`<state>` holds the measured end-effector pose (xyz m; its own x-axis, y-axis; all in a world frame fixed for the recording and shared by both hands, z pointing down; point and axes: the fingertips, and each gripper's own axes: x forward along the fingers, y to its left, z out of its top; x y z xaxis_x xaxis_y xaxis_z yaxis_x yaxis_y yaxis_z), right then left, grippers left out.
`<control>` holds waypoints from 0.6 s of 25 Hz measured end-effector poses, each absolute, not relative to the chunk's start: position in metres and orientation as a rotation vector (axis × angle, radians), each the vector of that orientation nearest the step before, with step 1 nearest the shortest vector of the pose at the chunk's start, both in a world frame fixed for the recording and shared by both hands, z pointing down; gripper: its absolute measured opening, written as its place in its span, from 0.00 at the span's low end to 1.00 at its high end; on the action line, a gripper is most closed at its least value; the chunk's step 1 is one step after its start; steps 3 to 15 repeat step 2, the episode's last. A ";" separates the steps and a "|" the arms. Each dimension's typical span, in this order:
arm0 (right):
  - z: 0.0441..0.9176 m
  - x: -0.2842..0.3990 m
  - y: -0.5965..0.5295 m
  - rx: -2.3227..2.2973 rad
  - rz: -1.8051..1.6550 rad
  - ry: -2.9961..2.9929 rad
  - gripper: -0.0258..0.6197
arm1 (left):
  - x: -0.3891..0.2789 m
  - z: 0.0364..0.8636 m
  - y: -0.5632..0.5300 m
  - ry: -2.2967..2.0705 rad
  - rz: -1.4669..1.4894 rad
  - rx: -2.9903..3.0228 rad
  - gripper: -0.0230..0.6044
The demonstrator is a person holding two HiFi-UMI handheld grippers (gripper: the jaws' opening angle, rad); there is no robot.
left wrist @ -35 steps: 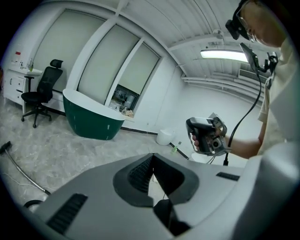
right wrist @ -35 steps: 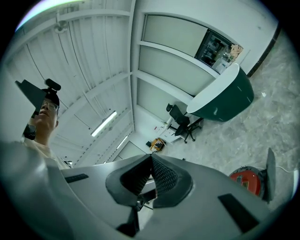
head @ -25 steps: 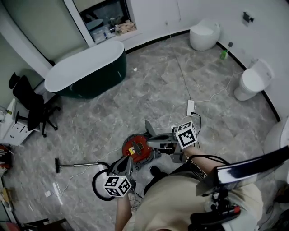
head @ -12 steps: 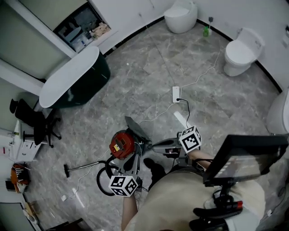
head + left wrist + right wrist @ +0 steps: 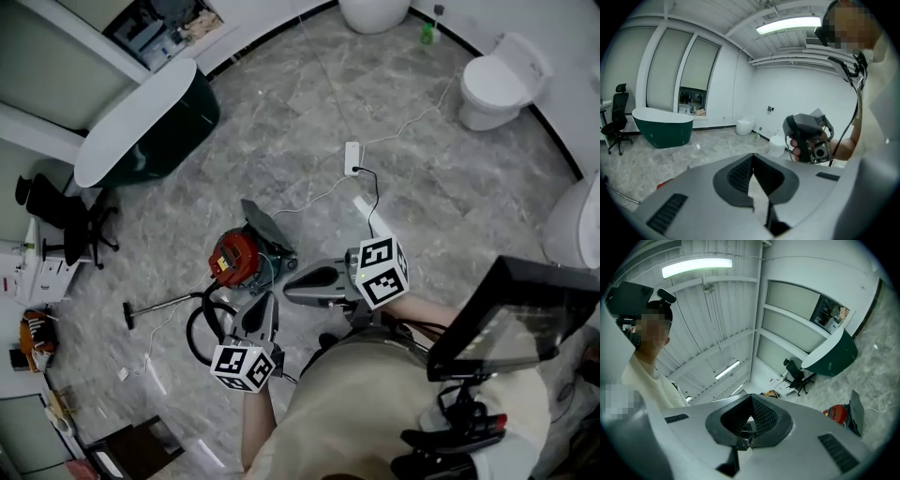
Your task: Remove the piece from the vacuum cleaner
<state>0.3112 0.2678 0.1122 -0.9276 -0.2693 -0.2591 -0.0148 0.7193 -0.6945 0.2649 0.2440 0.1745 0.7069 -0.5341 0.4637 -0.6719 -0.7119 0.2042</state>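
Looks down on the red vacuum (image 5: pixel 234 258) on the floor (image 5: pixel 309 141), with a grey flap (image 5: pixel 265 230) raised at its far right side. Cannot tell from here whether the piece is on it or off. Holds the left gripper (image 5: pixel 265 300) just near of the vacuum, pointing far, pads pressed together on nothing. Holds the right gripper (image 5: pixel 291 275) just right of it, pointing left, likewise clamped together and empty. Puts both tips close to the body: the right nearer the flap, the left nearer the hose (image 5: pixel 199 328) looping at near left. Judging by this, favours the right for the flap side.
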 end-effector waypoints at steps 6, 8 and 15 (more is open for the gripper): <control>0.111 0.308 0.277 -0.218 -1.036 2.585 0.04 | 0.261 0.176 0.254 -0.959 0.550 2.559 0.04; 0.111 0.308 0.277 -0.218 -1.036 2.585 0.04 | 0.261 0.176 0.254 -0.959 0.550 2.559 0.04; 0.111 0.308 0.277 -0.218 -1.036 2.585 0.04 | 0.261 0.176 0.254 -0.959 0.550 2.559 0.04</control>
